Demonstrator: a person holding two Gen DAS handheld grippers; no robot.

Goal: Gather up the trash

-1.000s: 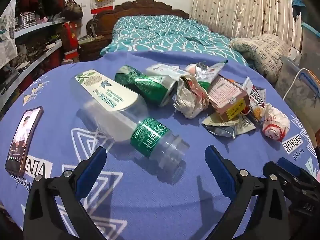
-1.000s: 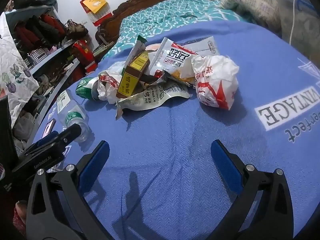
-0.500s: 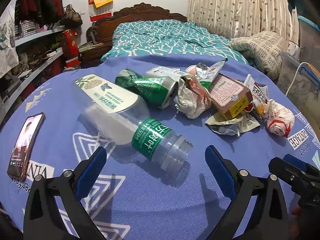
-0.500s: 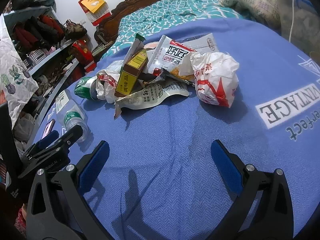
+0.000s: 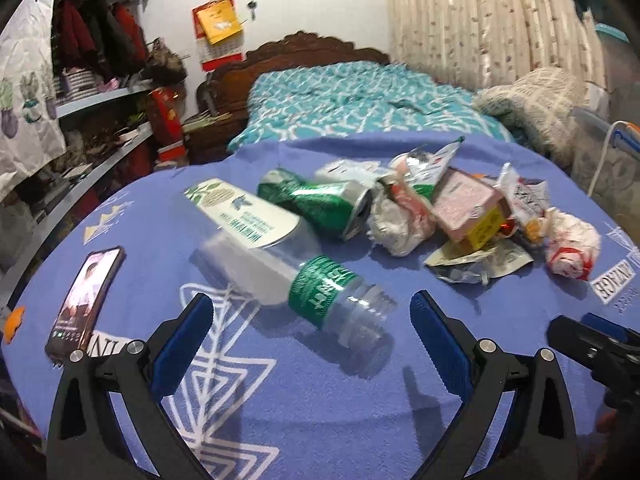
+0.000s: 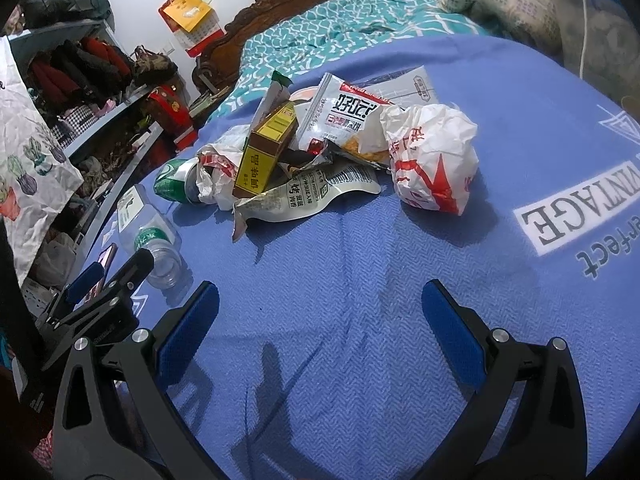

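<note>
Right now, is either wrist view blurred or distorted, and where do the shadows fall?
Left wrist view: motion-smeared, the plastic bottle and its label soft; fisheye bends the blue cloth into a dome. Right wrist view: sharper, print on the snack wrapper legible; same bending, dark corners, and soft shadows on the cloth beside the crumpled white bag.
</note>
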